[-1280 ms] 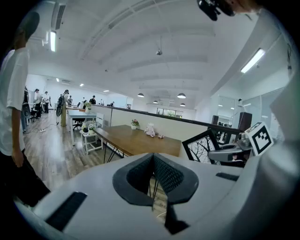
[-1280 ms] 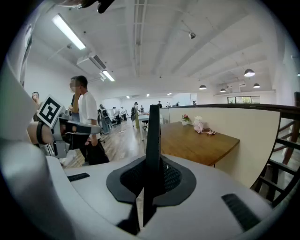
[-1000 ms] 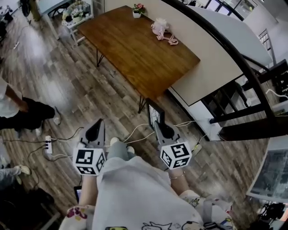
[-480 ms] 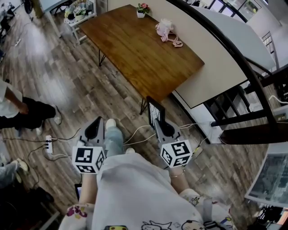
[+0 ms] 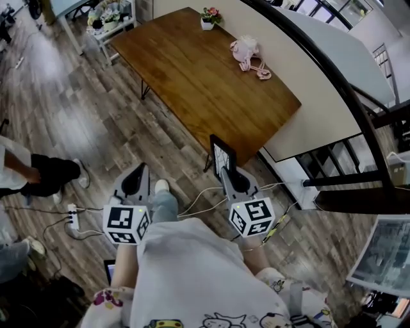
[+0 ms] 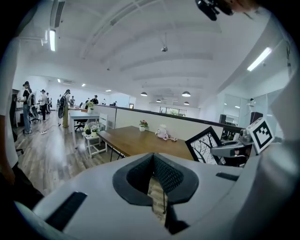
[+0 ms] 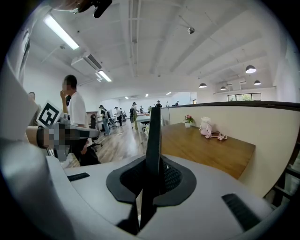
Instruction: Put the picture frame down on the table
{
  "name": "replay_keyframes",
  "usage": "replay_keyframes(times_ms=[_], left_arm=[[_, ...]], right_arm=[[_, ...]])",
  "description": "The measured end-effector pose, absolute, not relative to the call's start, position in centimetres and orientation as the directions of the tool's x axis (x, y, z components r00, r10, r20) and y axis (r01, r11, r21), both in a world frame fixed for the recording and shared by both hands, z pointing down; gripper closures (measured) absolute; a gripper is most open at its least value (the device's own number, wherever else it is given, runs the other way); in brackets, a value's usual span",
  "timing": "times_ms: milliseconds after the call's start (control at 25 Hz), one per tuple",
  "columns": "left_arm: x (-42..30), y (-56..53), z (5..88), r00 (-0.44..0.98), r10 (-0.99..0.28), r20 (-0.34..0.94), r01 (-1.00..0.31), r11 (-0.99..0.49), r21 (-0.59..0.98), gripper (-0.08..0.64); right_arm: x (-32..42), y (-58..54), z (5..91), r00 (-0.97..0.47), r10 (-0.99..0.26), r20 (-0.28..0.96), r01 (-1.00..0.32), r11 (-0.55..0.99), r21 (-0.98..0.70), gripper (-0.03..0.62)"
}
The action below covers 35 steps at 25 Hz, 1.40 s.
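picture frame (image 5: 221, 158) held upright, not yet on the table (image 5: 192, 77)
right gripper (image 5: 226, 174) jaws clamp the frame's edge over the floor (image 5: 90, 109) near the table's corner; left gripper (image 5: 137, 178) jaws together, empty.

On the worktop (image 5: 192, 77), a potted plant (image 5: 208, 18) is set at the far corner, a bag (image 5: 248, 52) nearer along the right edge. Before the near corner the picture frame (image 5: 221, 159) is held upright in the right hand-held gripper (image 5: 226, 173).
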<state>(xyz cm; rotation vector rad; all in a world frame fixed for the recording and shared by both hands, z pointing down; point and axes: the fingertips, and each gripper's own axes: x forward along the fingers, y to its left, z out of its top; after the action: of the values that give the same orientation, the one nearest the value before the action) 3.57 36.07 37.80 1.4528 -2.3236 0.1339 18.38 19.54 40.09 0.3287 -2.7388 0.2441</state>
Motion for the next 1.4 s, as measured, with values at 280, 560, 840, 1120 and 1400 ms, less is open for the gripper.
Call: replay_keyframes(times_ms=[280,560,840,1120,1400], left_arm=[[-4.7,34.4,37.4,-0.36,-0.854,0.377,-0.894,0.431,0.123,0.557],[-10.5,33.6,37.6,-0.331,-0.865,0.378,-0.907,0.401,0.124,0.557],[-13.2,33.1,38.1,-0.296,-0.876,0.382,-0.92,0.369,0.132,0.557],[-14.1,32.8,39.4,-0.248,-0.876,0.413,-0.934,0.329,0.138,0.557],[-14.9,31.8,40.3,-0.23,-0.876,0.424,-0.938,0.315,0.141,0.557]], right_arm=[[11.1,18.3,39.9,-0.894,-0.219,0.392,-0.284,0.952,-0.115,0.566],[5.8,18.1,40.1,-0.882,-0.25,0.399,-0.318,0.941,-0.113,0.566],[3.3,18.5,40.8,-0.865,-0.275,0.419,-0.352,0.929,-0.116,0.566],[3.1,18.1,41.3,-0.835,-0.321,0.446,-0.41,0.905,-0.117,0.566],[2.6,16.9,42.1,-0.822,-0.341,0.457,-0.435,0.893,-0.116,0.566]])
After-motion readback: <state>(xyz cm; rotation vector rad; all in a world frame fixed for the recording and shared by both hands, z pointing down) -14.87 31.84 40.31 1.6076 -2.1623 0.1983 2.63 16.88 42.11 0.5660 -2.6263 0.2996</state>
